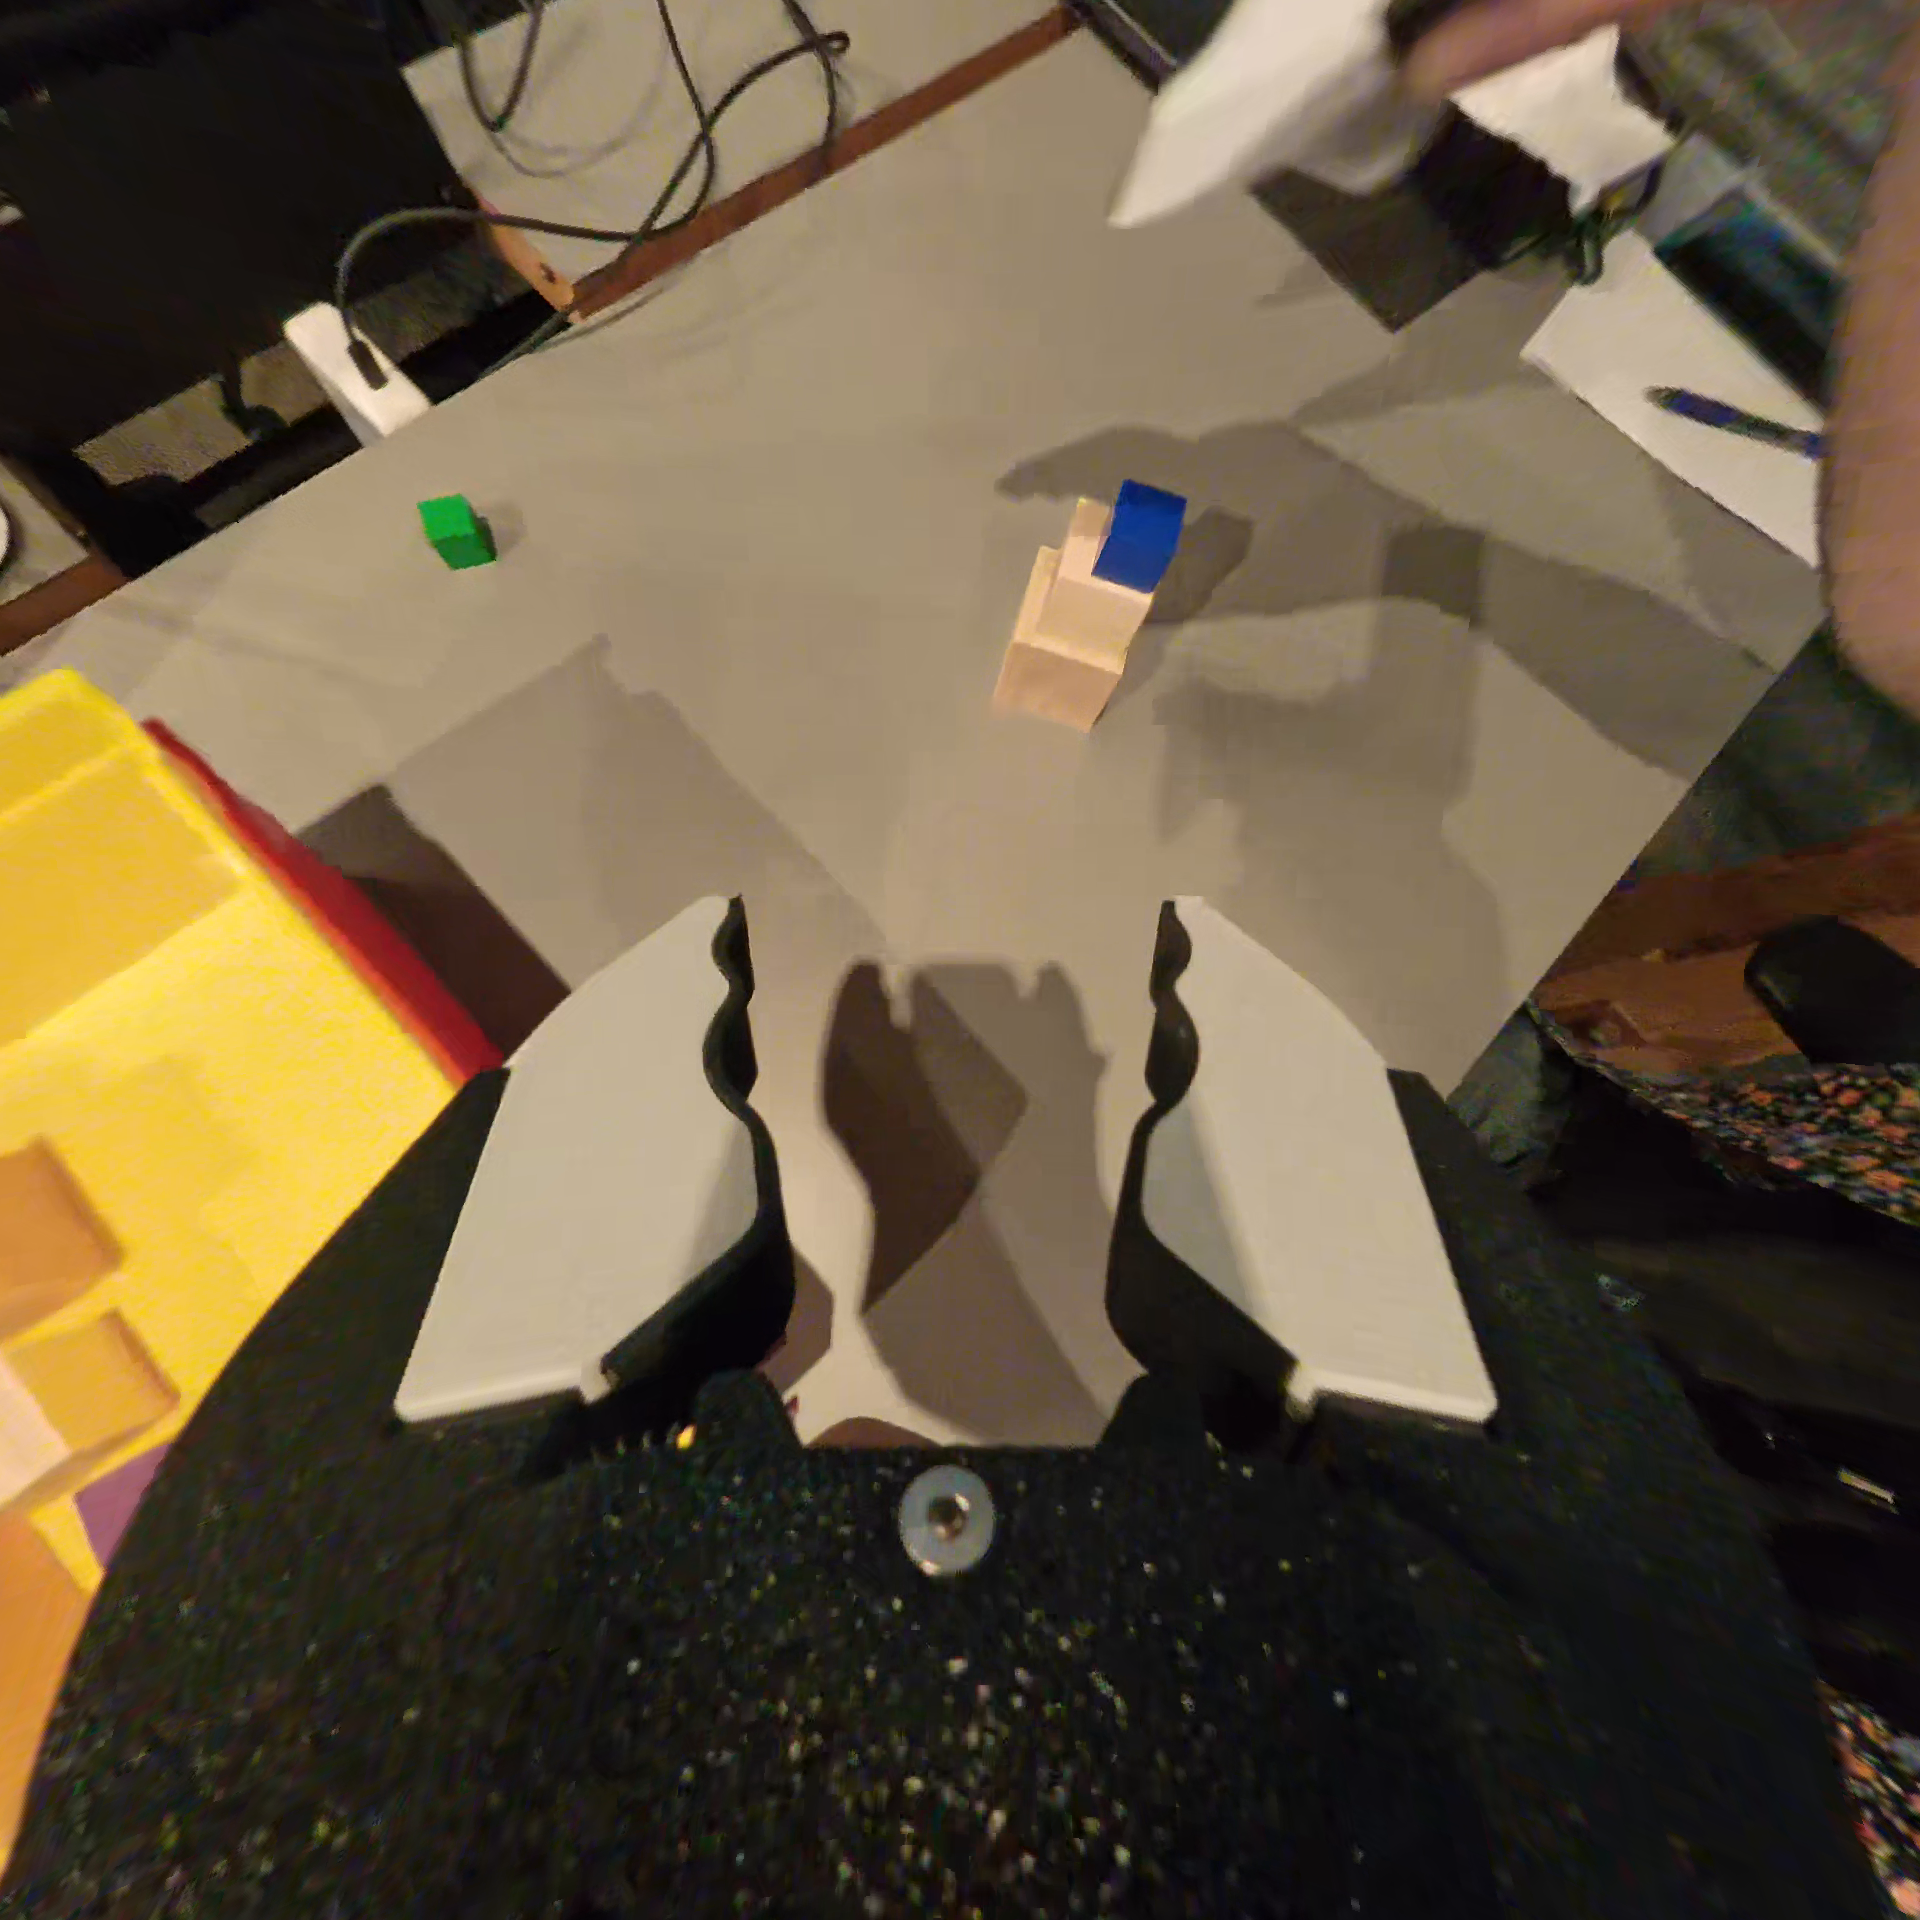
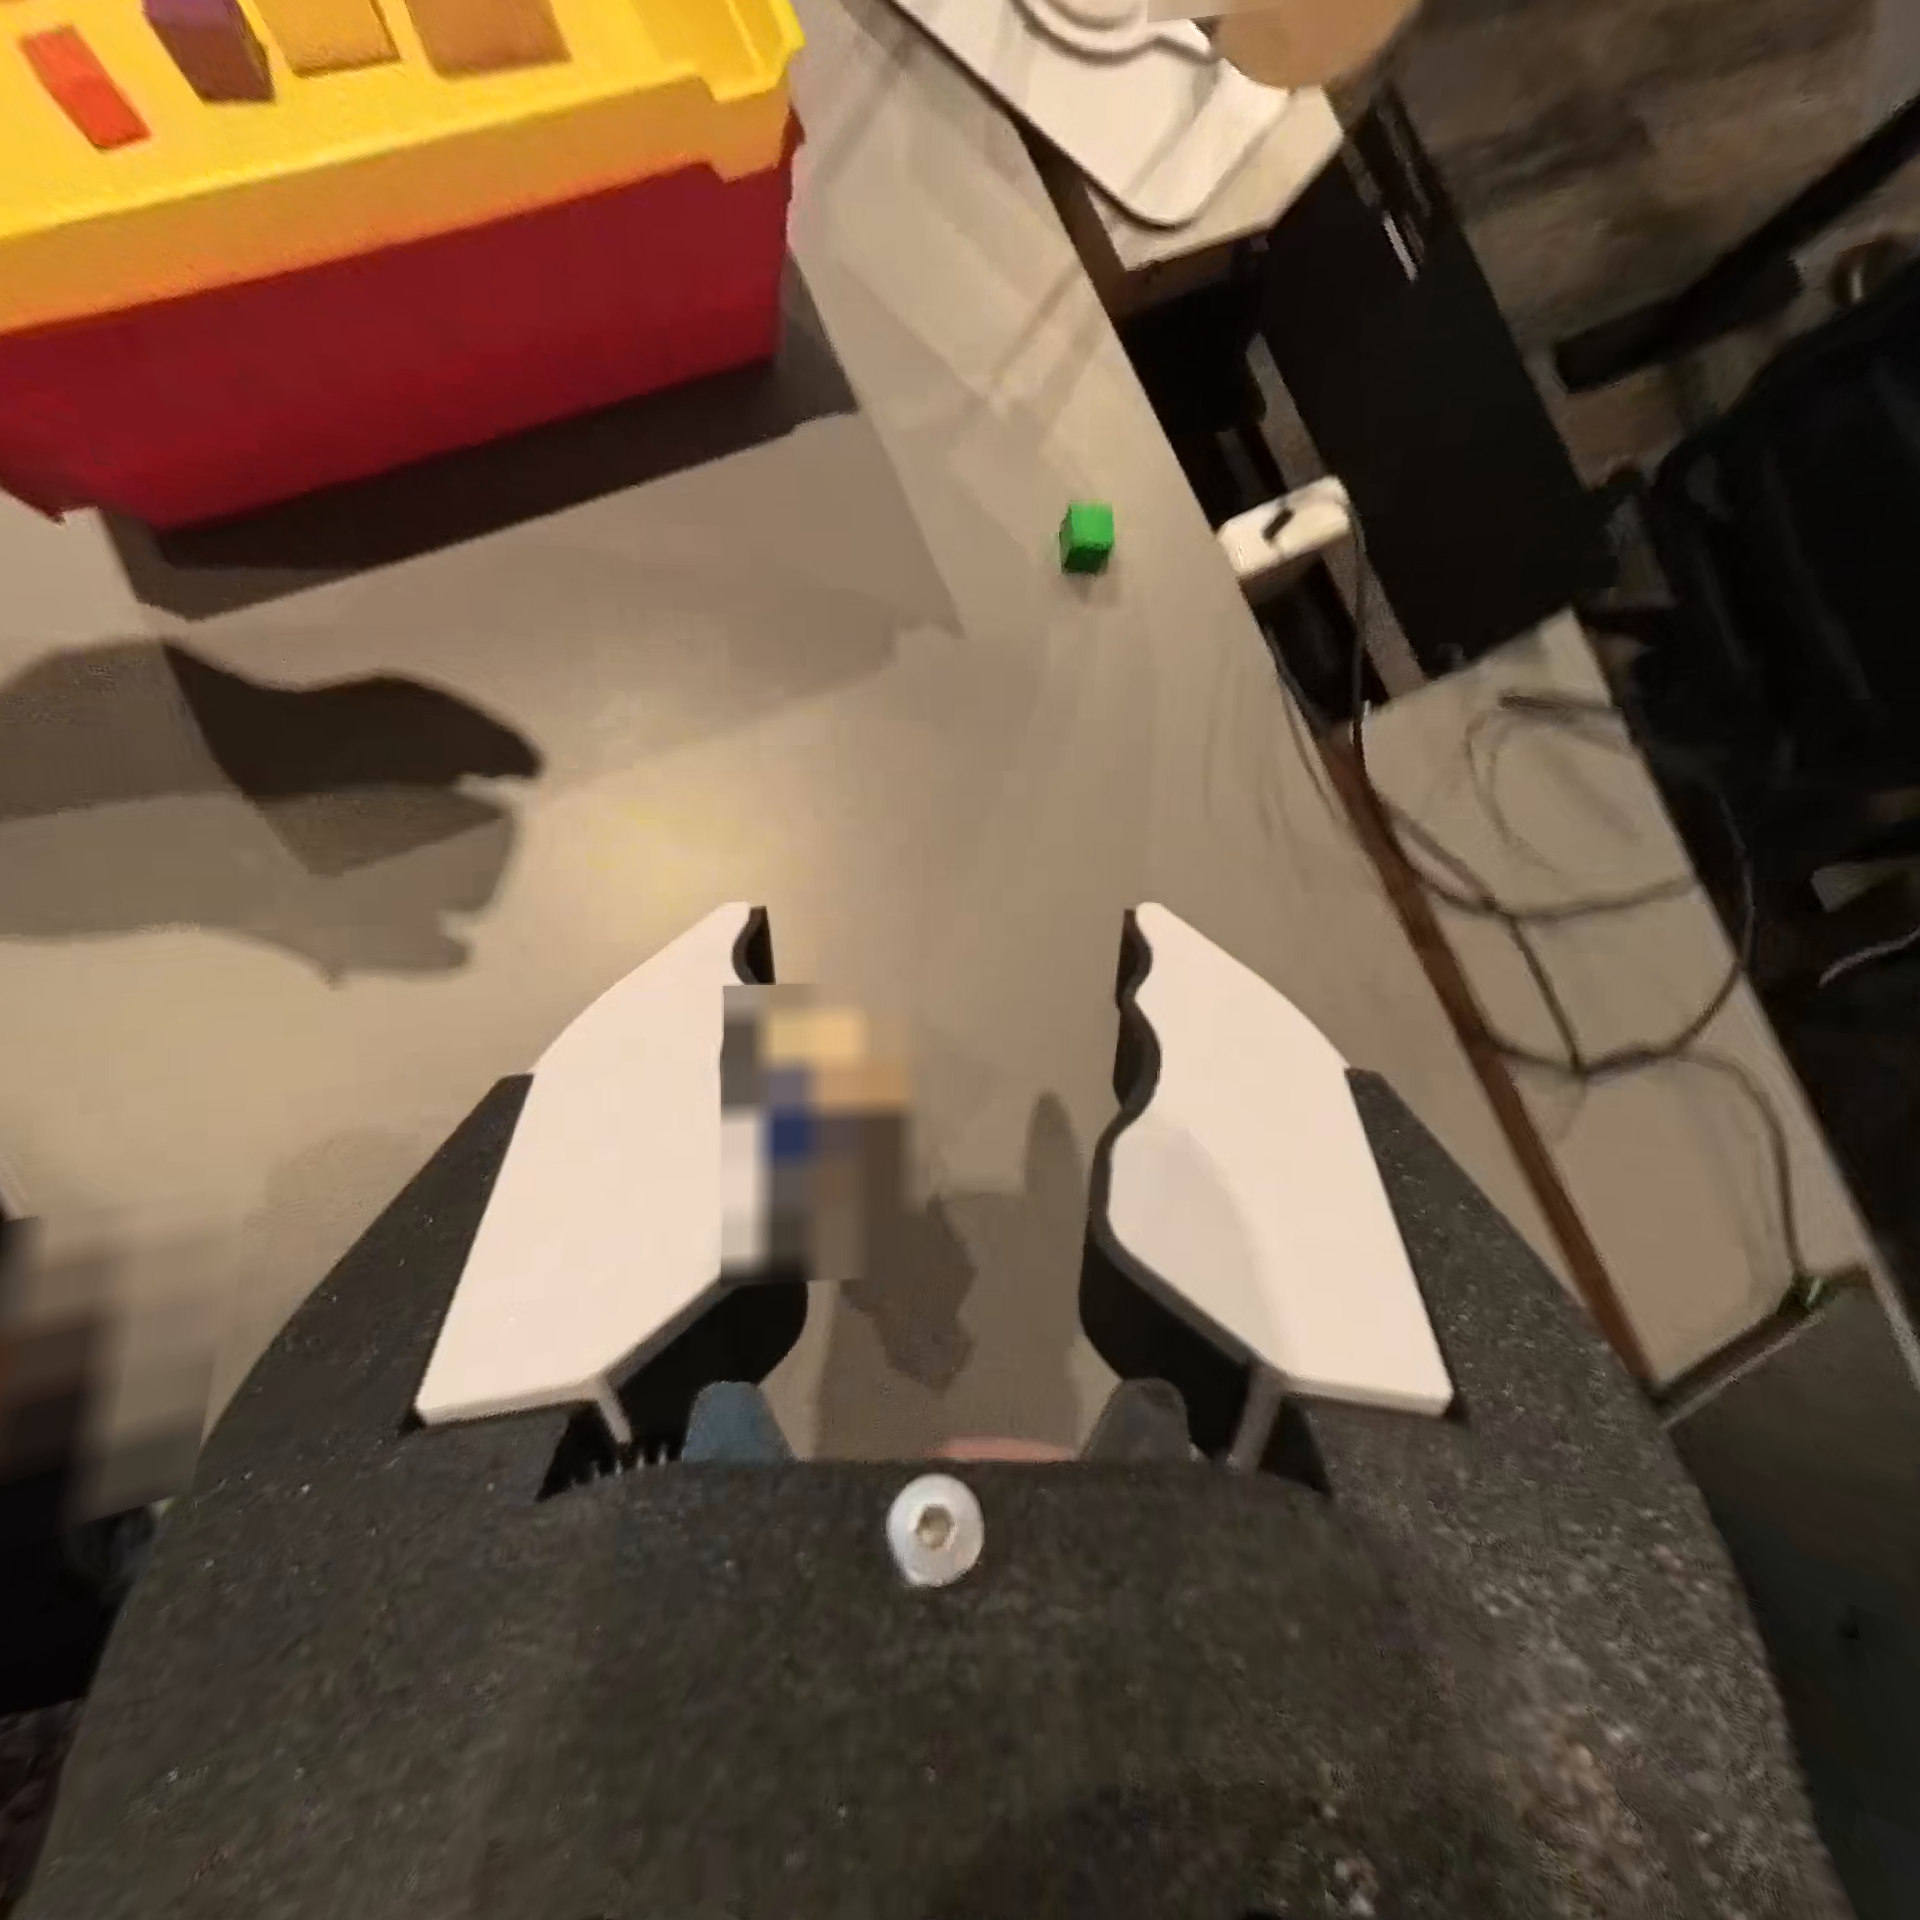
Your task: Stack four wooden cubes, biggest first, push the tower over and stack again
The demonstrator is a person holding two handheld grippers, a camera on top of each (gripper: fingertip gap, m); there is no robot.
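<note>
**Two empty hand-held grippers above a grey bench with small blocks**

The left hand-held gripper (image 1: 951,914) hangs above the grey bench (image 1: 779,540) with its jaws spread apart and nothing between them. Ahead of it and slightly to the right stands a pale wooden stepped block (image 1: 1065,634), with a blue cube (image 1: 1138,535) sitting on its upper step. Well apart to the left lies a small green cube (image 1: 457,532), alone on the bench surface. A yellow tray on a red box (image 1: 156,935), holding wooden pieces, sits at the left edge, beside the gripper.

The right hand-held gripper (image 2: 945,920) is also released and empty. Directly between its fingers is a mosaic patch, so what lies there cannot be told. The green cube (image 2: 1086,537) is farther ahead, near the bench's right edge, and the yellow tray on a red box (image 2: 416,343) stands at upper left. Cables (image 2: 1507,831) trail beyond the bench edge.

Judging by appearance, the cubes are light, rigid and smooth-sided; opposite flat faces would offer the surest hold. The blue cube looks merely rested on the stepped block, so a sideways nudge could tip it off.
</note>
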